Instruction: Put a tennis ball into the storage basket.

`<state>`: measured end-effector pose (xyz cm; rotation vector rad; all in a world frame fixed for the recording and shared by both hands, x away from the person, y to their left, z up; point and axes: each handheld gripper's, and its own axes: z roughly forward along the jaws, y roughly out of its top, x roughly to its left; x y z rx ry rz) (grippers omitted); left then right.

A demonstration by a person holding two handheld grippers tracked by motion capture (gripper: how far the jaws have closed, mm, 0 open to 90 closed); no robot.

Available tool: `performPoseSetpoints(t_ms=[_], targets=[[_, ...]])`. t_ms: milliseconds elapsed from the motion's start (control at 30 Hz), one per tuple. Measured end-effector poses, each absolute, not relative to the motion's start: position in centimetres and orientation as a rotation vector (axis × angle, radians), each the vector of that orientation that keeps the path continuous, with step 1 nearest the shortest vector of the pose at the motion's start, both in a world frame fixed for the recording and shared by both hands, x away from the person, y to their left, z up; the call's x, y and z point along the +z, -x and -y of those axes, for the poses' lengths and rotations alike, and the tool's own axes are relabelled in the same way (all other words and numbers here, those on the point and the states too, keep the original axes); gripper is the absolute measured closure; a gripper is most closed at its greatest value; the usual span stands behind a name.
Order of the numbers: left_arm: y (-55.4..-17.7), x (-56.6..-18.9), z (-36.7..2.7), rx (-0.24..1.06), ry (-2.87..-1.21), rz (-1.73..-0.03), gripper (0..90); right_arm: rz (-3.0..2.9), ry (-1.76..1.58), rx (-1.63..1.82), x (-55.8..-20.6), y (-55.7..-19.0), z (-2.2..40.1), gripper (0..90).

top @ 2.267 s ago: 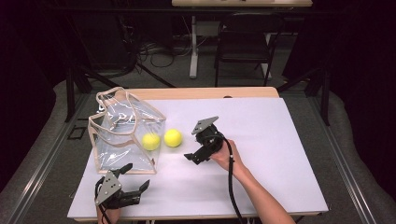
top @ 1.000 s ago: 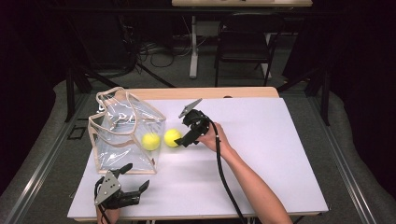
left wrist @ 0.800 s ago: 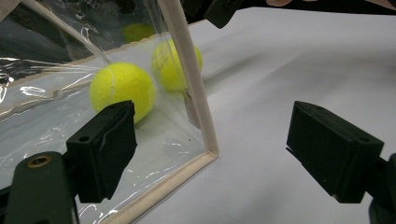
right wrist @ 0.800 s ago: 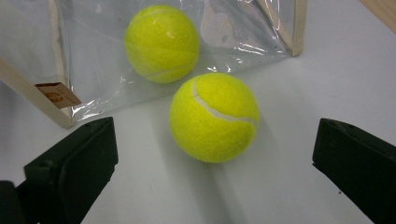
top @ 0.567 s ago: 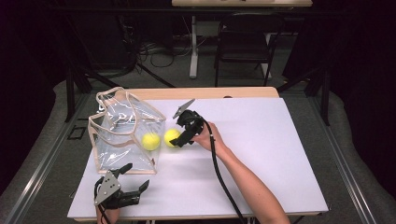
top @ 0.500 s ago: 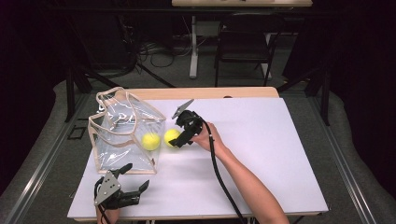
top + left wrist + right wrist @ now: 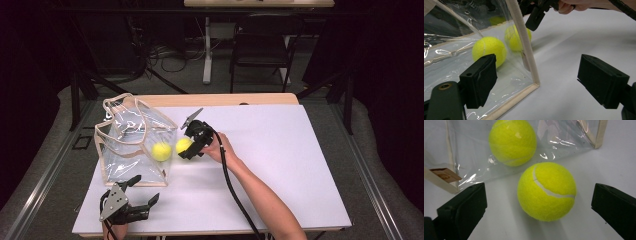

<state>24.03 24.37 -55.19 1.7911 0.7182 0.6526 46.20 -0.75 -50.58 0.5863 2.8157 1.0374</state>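
At the near counter [image 7: 300,200] edge the left gripper [image 7: 131,202] rested as before, jaws spread and empty. Open white surface lay to the right. Farther in, the right gripper [image 7: 186,148] had moved leftward since earlier; its released jaws flanked the loose tennis ball [image 7: 547,191], untouched. Just beyond, the clear bag [image 7: 131,145] held a second ball [image 7: 161,151].
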Motion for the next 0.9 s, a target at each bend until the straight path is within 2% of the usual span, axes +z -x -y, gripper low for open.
performPoseSetpoints(t_ms=[900], targets=[[-24.0, -55.2, -24.3, 0.652, -1.79, -0.717, 15.8, -2.83, -0.559, 0.975, -51.0, -46.7, -1.2, 0.0]])
